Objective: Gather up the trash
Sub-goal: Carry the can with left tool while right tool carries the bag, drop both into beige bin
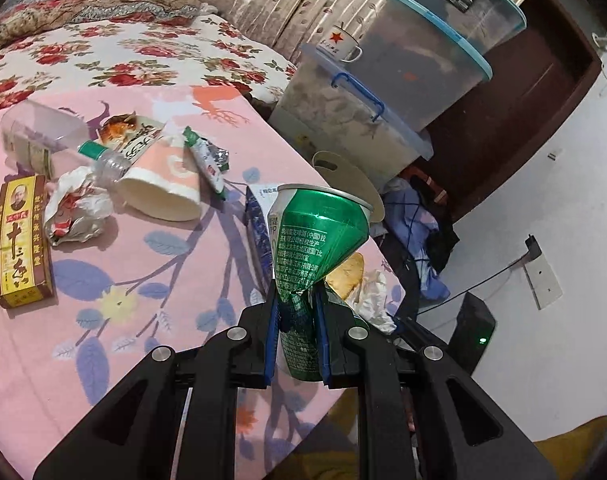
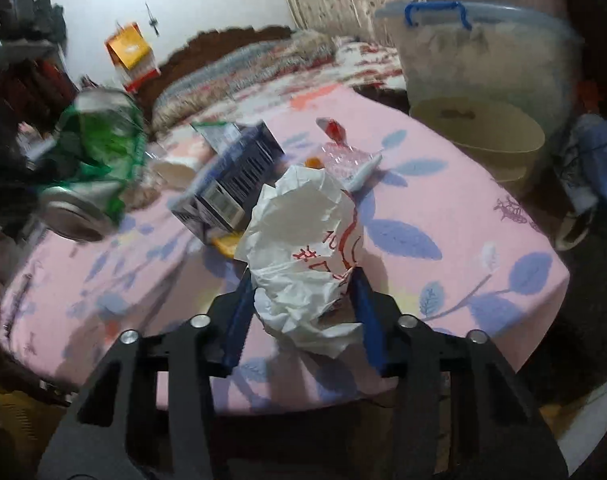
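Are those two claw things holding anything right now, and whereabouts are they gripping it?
The left gripper pinches a crushed green can at its crumpled waist. The right gripper holds a crumpled white wrapper by its lower half.

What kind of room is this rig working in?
Most likely a bedroom at home. A bed with a floral sheet and patterned pillow sits just behind the pink-clothed table, and stacked plastic storage boxes stand beside it.

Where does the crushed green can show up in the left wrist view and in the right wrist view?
Left wrist: green can at centre, pinched in the left claw.
Right wrist: same can at far left, blurred, above the table edge.
Shared landmark: blue barcode box on the pink cloth.
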Demonstrator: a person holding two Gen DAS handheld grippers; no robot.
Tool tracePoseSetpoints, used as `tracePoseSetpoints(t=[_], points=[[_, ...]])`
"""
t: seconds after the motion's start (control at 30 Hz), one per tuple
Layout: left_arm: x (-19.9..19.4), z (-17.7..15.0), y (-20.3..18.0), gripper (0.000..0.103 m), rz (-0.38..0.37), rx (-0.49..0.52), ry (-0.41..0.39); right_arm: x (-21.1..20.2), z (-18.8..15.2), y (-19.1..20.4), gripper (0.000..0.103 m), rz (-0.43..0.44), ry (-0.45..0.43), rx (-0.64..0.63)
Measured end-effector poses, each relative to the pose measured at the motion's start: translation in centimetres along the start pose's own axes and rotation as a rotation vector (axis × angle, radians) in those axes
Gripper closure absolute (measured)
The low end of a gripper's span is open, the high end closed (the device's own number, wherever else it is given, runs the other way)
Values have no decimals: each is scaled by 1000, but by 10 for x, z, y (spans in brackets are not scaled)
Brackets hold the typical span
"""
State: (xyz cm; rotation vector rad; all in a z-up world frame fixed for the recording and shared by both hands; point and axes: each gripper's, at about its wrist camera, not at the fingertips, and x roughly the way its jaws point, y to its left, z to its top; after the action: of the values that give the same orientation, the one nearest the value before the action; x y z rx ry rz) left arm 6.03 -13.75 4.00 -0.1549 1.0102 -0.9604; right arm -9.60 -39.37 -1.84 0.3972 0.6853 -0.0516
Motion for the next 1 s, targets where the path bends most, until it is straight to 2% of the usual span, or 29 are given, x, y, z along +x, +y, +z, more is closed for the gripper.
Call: tracePoseSetpoints(t=[0.03, 0.07, 0.13, 0.23, 0.4, 0.63, 0.7, 0.8, 0.93, 0.97, 1.0], points=[[2, 2, -3, 89, -2, 2, 4, -7, 1, -3, 56, 58, -28, 22], [4, 3, -5, 89, -6, 5, 6, -20, 6, -11, 56, 162, -77, 67], [8, 8, -12, 88, -10, 17, 8, -31, 17, -22, 56, 253, -132, 126], [17, 18, -26, 89, -20, 42, 13, -36, 29, -43, 56, 271, -180, 211], [45, 47, -58, 89, -43, 120, 33, -31, 43, -83, 56, 146, -223, 316], [131, 106, -101, 89, -100, 179, 104, -2, 70, -136, 55, 1, -202, 383], [161, 126, -110, 89, -91, 188, 115, 3, 77, -146, 55, -24, -200, 387], [215, 155, -121, 89, -80, 174, 177, 18, 93, -165, 55, -65, -190, 394], [284, 181, -134, 88, 9, 204, 228, 40, 115, -189, 51, -109, -171, 404], [292, 184, -132, 85, 18, 200, 231, 46, 121, -197, 46, -93, -149, 416], [301, 187, -131, 65, 27, 192, 235, 50, 124, -201, 35, -77, -134, 431]])
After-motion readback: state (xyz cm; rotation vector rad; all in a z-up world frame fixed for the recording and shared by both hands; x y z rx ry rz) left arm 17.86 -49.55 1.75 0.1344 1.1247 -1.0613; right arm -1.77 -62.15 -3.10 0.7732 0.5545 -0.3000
